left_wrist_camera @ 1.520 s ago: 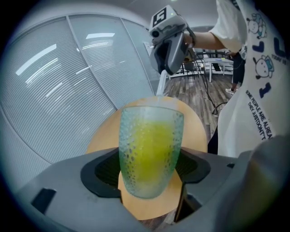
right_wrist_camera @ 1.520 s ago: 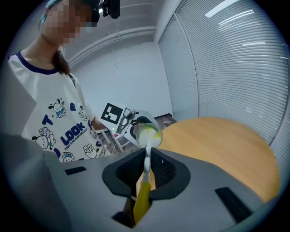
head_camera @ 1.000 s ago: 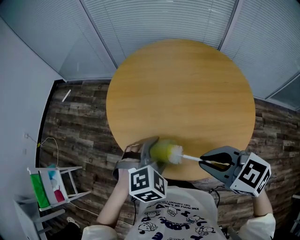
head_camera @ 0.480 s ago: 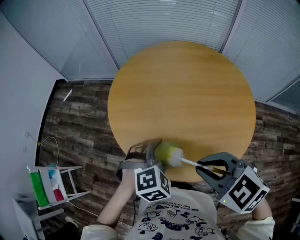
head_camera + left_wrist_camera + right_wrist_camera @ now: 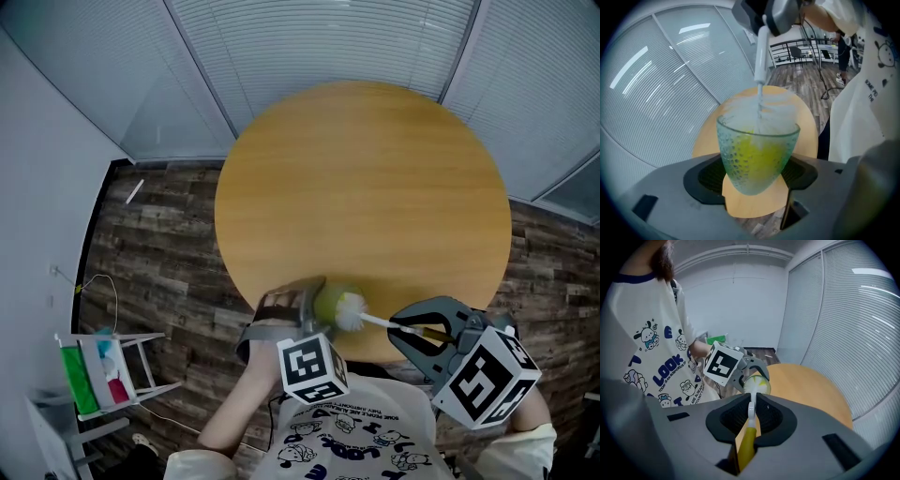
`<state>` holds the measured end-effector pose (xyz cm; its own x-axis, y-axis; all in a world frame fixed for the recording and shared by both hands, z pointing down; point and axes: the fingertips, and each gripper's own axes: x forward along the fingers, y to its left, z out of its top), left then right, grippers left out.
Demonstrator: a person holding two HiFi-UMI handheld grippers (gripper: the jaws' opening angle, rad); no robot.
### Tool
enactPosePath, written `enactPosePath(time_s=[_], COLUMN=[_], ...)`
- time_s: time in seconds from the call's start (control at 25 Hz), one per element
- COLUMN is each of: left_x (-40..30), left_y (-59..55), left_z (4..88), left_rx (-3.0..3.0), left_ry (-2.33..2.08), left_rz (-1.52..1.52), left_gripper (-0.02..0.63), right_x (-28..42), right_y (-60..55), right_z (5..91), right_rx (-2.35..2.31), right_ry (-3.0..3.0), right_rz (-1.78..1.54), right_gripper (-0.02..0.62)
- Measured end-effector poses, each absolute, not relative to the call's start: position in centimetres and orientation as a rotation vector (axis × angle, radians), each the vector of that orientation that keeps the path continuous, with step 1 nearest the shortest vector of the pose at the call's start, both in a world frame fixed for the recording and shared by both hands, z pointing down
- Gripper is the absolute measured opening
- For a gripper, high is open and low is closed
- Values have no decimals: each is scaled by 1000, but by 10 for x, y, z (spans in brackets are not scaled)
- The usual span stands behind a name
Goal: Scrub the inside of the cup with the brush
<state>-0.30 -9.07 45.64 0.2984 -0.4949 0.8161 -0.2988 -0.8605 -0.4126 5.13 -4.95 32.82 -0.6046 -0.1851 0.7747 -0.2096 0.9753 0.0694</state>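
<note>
A clear dimpled glass cup (image 5: pixel 757 152) with a yellow-green tint sits between the jaws of my left gripper (image 5: pixel 752 176), which is shut on it; the cup (image 5: pixel 330 302) lies tilted over the near edge of the round wooden table (image 5: pixel 375 178). The brush (image 5: pixel 353 312) has a white bristle head inside the cup's mouth, a white stem and a yellow handle (image 5: pixel 746 446). My right gripper (image 5: pixel 751 420) is shut on that handle. From the left gripper view the white bristles (image 5: pixel 759 112) fill the cup's top. Both grippers (image 5: pixel 417 336) face each other.
A small white rack (image 5: pixel 112 370) with green and red items stands on the wood floor at lower left. Window blinds (image 5: pixel 319 42) ring the far side of the table. The person's printed white shirt (image 5: pixel 361 436) is close behind both grippers.
Both grippers have shifted slightly right and nearer the person. The brush head has stayed in the cup's mouth throughout.
</note>
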Motion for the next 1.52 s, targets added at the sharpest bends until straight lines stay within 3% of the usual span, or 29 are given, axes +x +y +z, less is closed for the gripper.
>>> enactPosePath(time_s=[1.52], left_x=[1], left_y=[-85], left_z=[431], left_rx=[-2573], left_ry=[675], left_rz=[-1385], left_gripper=[364], right_x=[92], right_y=[-70], right_z=[344], right_rx=[320], right_ry=[-2519], right_rz=[775], right_gripper=[48])
